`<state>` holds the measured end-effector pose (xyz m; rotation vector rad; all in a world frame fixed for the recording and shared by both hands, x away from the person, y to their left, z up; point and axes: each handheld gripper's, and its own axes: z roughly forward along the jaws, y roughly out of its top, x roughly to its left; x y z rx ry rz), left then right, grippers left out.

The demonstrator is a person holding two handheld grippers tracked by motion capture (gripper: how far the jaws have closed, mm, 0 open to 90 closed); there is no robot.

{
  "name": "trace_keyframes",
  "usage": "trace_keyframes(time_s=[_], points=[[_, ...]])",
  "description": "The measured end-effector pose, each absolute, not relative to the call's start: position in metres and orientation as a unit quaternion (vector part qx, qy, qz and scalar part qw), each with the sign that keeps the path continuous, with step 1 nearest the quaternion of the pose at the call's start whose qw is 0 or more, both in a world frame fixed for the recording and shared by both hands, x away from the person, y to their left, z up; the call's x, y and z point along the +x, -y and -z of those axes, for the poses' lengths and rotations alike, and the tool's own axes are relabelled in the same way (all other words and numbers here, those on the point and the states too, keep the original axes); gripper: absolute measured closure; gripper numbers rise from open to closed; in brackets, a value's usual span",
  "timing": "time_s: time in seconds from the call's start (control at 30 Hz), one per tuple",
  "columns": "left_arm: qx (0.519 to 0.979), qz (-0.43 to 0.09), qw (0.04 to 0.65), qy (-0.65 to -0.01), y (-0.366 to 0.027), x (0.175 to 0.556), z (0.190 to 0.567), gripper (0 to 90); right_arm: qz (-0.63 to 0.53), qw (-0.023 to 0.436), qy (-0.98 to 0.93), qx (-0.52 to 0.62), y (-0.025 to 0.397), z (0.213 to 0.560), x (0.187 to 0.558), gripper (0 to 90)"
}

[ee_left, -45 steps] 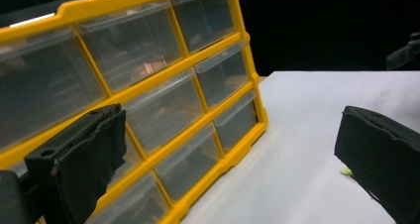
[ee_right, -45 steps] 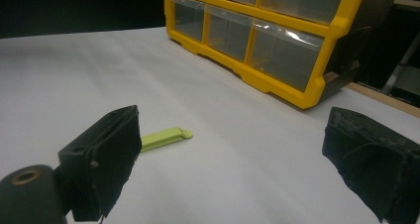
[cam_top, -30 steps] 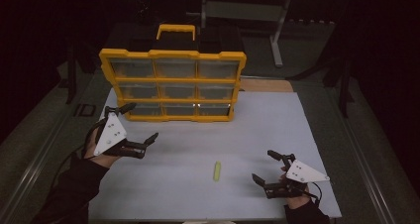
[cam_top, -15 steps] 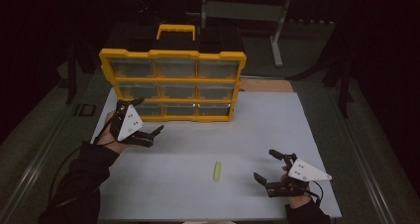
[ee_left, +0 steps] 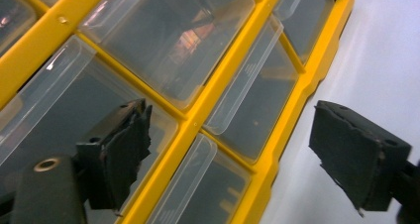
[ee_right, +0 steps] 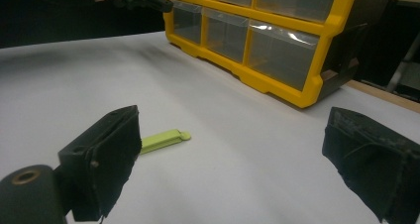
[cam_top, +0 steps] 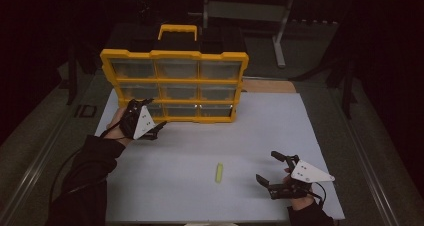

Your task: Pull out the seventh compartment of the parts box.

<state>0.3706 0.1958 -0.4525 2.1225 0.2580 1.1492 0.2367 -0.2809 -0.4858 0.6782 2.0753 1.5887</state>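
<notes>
- My right tongs (cam_top: 272,173) rest near me on the white tabletop (cam_top: 200,151), jaws spread wide and empty, open sheet all round.
- The green clip (cam_top: 218,172) lies flat just to their left (easy reach).
- Farther off, my left tongs (cam_top: 152,123), also spread and empty, face the yellow organizer's (cam_top: 175,81) lower-left drawer (ee_left: 74,115), presumably to pull it.

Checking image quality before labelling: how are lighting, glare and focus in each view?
High view: dim, dark surroundings, white table lit. Left gripper view: reflections on the yellow organizer's clear drawers, left gripper pads sharp. Right gripper view: right gripper pads slightly soft, green piece clear.
</notes>
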Motion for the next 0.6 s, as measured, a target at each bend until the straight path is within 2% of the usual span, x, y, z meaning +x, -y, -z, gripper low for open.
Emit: trace_keyframes(time_s=[0.13,0.23,0.37,0.6], points=[[0.815,-0.462,0.340,-0.083,-0.197,0.374,0.455,30.0,-0.574,0.218,-0.750,0.246,0.281,0.486,0.237,8.1],[0.816,-0.475,0.323,-0.064,-0.196,0.378,0.458,34.1,-0.574,0.217,-0.750,0.248,0.281,0.487,0.238,8.1],[0.824,-0.485,0.292,-0.035,-0.194,0.383,0.463,36.5,-0.574,0.217,-0.750,0.248,0.282,0.487,0.238,8.1],[0.828,-0.487,0.278,-0.014,-0.194,0.390,0.469,40.8,-0.574,0.215,-0.750,0.251,0.282,0.488,0.239,8.1]])
